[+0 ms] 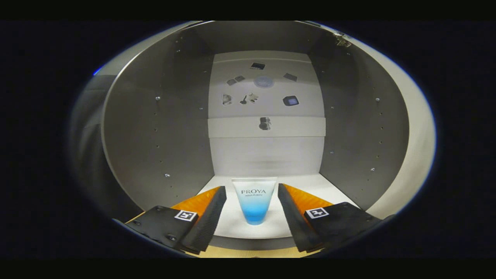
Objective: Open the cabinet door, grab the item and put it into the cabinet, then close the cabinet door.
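The cabinet (155, 128) has smooth, matt side walls that look like laminated board, with small shiny metal pins in them. Its floor (267, 228) is pale, smooth and a little glossy. The back panel (267, 155) is matt, with small dark stickers at 12 o'clock from the tube. The tube (254, 199) looks like soft plastic, smooth, with a satin, half-clear finish. It stands free between the spread fingers of the tool (252, 211), whose pads (211, 217) look rough and matt, like rubber.
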`<state>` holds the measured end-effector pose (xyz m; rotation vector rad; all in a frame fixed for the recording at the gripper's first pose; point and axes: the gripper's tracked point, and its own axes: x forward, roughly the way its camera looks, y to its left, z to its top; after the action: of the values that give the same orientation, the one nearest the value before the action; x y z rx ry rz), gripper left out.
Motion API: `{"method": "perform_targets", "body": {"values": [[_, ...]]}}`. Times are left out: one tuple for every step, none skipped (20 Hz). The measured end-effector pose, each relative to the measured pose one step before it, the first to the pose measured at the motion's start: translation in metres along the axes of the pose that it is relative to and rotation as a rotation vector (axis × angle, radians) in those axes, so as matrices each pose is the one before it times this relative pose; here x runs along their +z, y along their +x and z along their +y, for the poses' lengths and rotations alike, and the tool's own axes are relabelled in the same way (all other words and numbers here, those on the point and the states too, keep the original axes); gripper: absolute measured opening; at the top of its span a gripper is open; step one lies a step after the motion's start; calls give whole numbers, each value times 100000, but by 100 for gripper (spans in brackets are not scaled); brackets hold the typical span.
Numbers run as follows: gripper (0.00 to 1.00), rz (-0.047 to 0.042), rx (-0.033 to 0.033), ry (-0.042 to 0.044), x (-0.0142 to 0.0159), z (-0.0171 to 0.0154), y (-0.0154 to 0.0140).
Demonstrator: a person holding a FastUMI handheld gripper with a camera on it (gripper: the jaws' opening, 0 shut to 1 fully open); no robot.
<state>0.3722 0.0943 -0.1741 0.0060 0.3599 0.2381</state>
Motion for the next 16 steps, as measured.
{"method": "perform_targets", "body": {"values": [[90, -1055, 1376, 312, 514, 245, -895], [90, -763, 1024, 276, 440, 201, -987], [90, -630, 1105, 215, 468, 208, -1125], [90, -1011, 1455, 351, 654, 301, -1400], [90, -1333, 1239, 126, 584, 321, -1359], [90, -1381, 1141, -553, 668, 385, -1592], [90, -1337, 767, -1370, 570, 309, -1720], [90, -1341, 626, -1765, 536, 285, -1800], [90, -1001, 1116, -1517, 432, 427, -1913], [90, -1176, 1618, -860, 366, 651, -1985], [90, -984, 1099, -510, 329, 473, -1978], [90, -810, 323, -376, 184, 208, -1913], [91, -676, 142, -143, 136, 73, -2041], [91, -1046, 257, 268, -83, 95, -1650], [91, -488, 273, 313, 47, -187, -1835], [91, -433, 507, 461, 182, -189, -1742]]}}
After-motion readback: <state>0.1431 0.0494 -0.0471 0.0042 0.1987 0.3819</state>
